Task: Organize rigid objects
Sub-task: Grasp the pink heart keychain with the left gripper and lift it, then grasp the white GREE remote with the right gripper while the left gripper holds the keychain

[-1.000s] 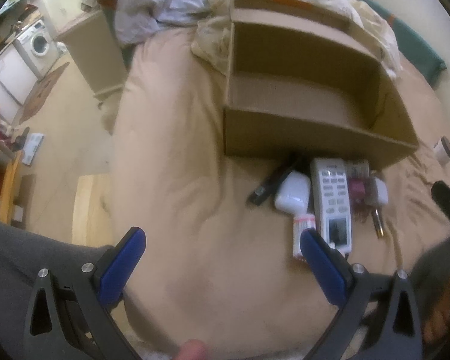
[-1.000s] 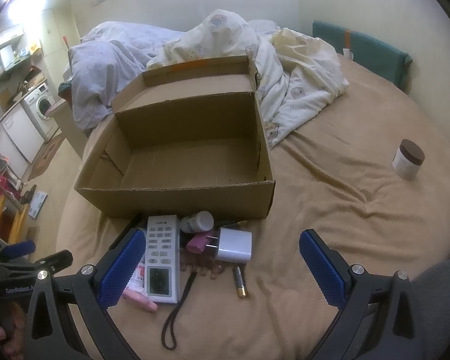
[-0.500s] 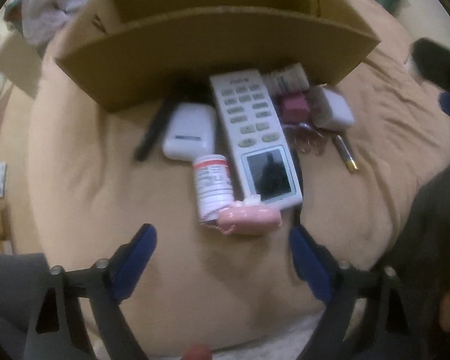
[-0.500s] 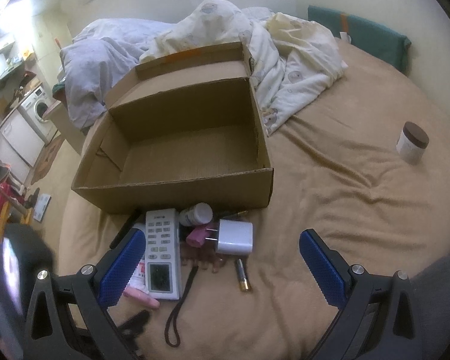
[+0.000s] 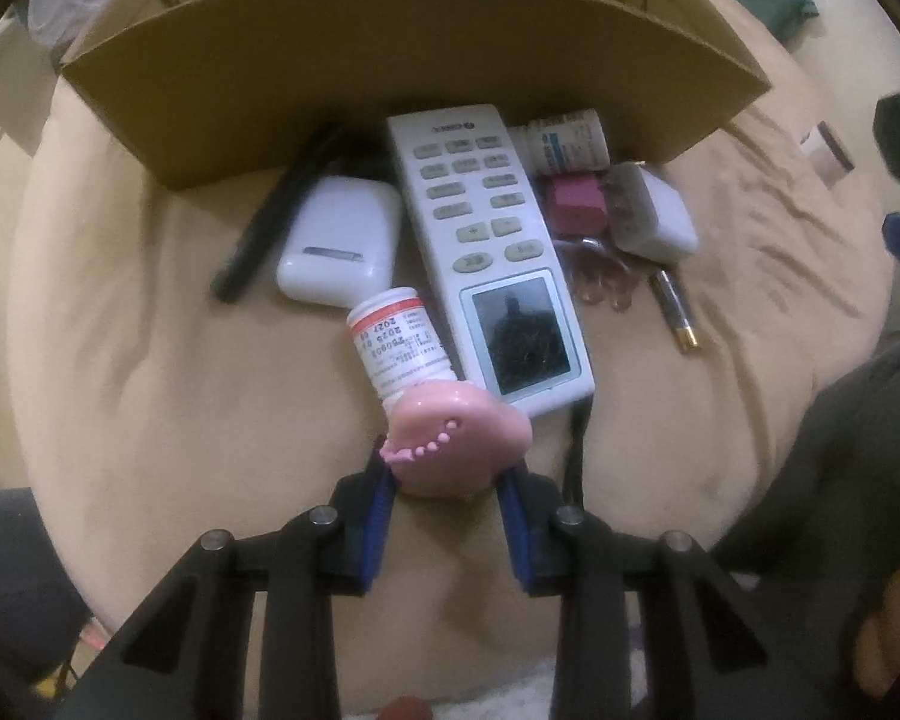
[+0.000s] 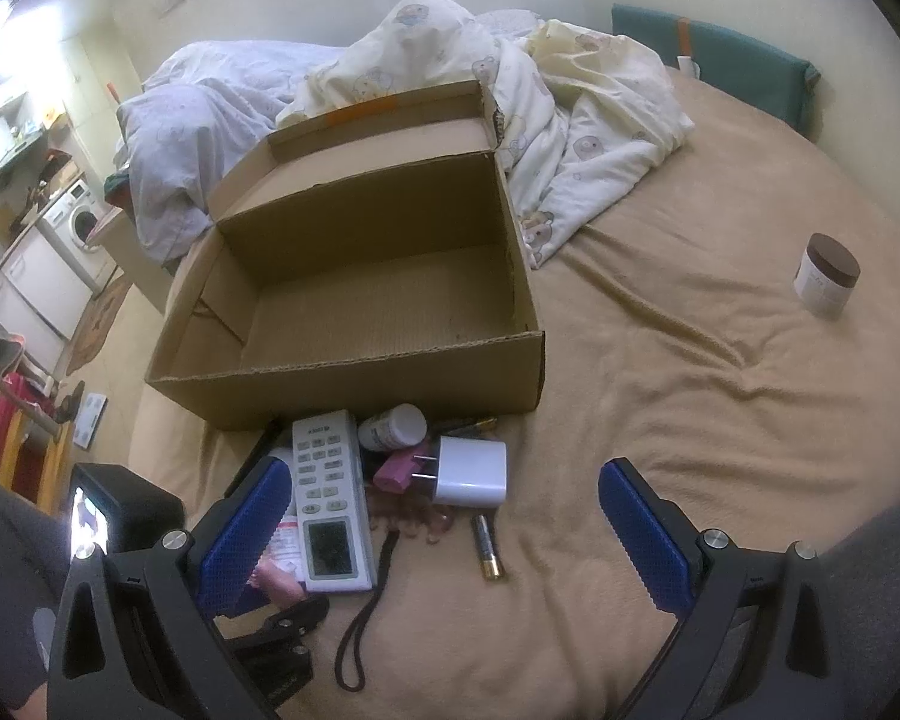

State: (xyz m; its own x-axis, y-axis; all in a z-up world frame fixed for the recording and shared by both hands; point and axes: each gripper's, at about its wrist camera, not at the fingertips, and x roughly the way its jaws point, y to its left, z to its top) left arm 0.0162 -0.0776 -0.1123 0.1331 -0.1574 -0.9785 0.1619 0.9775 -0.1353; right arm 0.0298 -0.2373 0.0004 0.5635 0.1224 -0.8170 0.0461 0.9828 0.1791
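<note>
My left gripper (image 5: 447, 483) is shut on a pink soft-looking object (image 5: 459, 438) that lies on the bed at the near end of a pile. The pile holds a white remote (image 5: 489, 252), a red-banded pill bottle (image 5: 399, 345), a white earbud case (image 5: 339, 240), a white charger (image 5: 651, 210), a battery (image 5: 675, 318) and a second bottle (image 5: 567, 141). An open, empty cardboard box (image 6: 366, 276) stands just behind. My right gripper (image 6: 444, 540) is open and empty, above the remote (image 6: 330, 501) and charger (image 6: 471, 468).
A brown-lidded jar (image 6: 825, 273) stands on the tan bedspread at far right. Crumpled bedding (image 6: 510, 78) lies behind the box. A black stick (image 5: 270, 222) lies left of the earbud case. The bed's left edge drops to the floor (image 6: 108, 324).
My left gripper has moved in towards the pile and closed on the pink object. The right gripper has hardly moved and stays open.
</note>
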